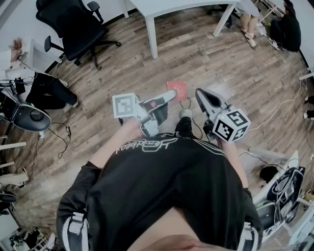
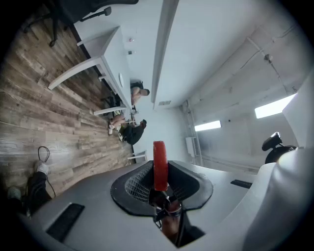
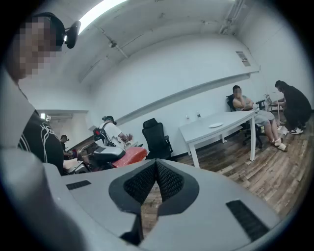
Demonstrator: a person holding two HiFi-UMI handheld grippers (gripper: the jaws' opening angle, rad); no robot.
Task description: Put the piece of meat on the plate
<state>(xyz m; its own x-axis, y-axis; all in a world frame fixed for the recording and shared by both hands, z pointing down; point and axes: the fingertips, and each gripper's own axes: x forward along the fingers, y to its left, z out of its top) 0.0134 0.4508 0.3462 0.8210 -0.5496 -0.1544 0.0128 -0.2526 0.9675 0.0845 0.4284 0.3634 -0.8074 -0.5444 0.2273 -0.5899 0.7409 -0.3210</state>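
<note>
My left gripper [image 1: 166, 97] is shut on a flat red piece of meat [image 1: 176, 90], held out in front of the person over the wood floor. In the left gripper view the meat [image 2: 160, 164] stands edge-on, clamped between the jaws of that gripper [image 2: 160, 182]. My right gripper [image 1: 199, 92] hangs just to the right of it, shut and holding nothing. In the right gripper view its jaws [image 3: 157, 165] meet at the tips, and the meat [image 3: 130, 156] shows at the left. A white plate [image 3: 215, 125] lies on a white table [image 3: 230, 121] farther off.
The white table [image 1: 167, 7] stands ahead at the top of the head view. A black office chair [image 1: 73, 24] is at the upper left. People sit at the upper right [image 1: 287, 24]. Cables [image 1: 279, 110] and equipment [image 1: 24, 115] lie on the floor at both sides.
</note>
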